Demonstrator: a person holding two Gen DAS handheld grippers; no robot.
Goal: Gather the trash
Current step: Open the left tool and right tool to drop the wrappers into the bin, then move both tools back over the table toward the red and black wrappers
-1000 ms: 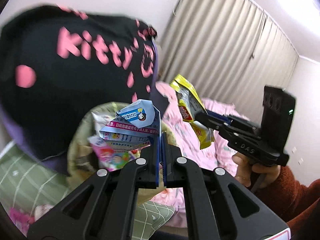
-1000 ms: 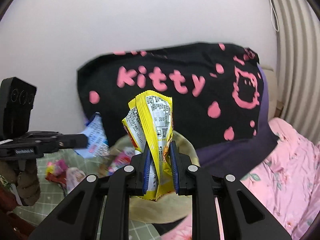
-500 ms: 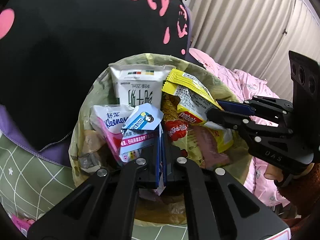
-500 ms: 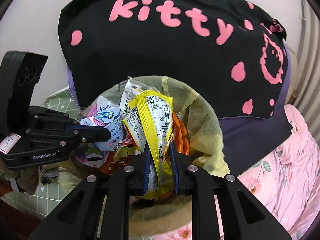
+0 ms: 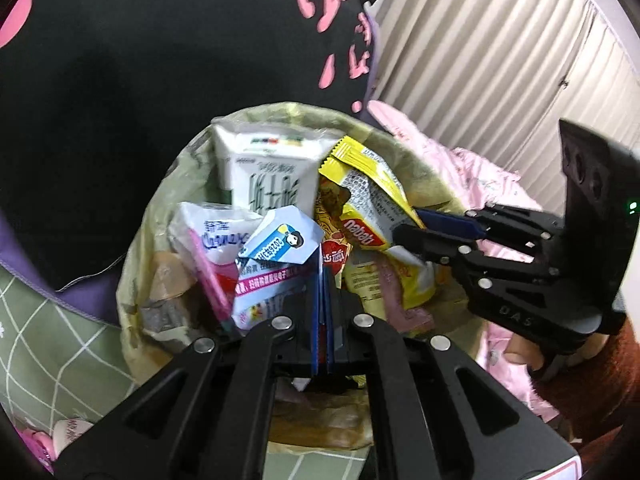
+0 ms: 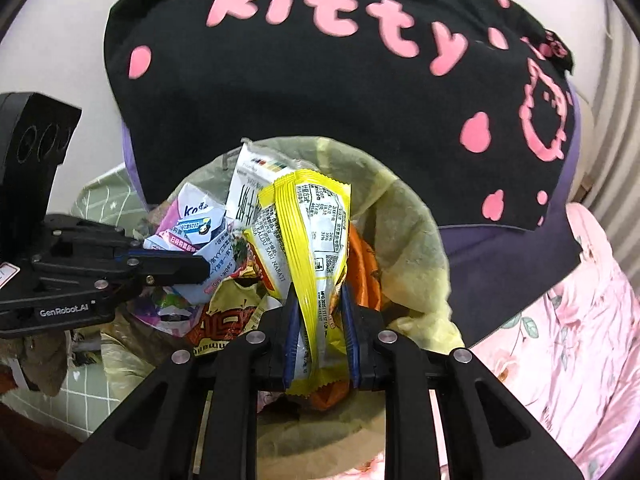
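Yellow-green liner of the trash bin [image 5: 160,216] now fills both views; a second ago both grippers were raised against the black "kitty" cushion [image 6: 320,92]. Left gripper [image 5: 322,280]: fingers clamped on the blue-and-white paper wrapper [image 5: 276,248], over the bin. Right gripper [image 6: 319,320]: fingers have just eased apart slightly, the yellow snack wrapper [image 6: 316,240] upright between them, still pinched, above the bin. Bin's near rim hidden behind both grippers; lower trash hard to make out.

Glossy yellow foil wrapper [image 6: 316,256] at centre; thin, crinkled translucent plastic bin liner [image 6: 416,240] around it; matt black cloth [image 6: 320,100] above; matt black plastic gripper [image 6: 320,336] below.
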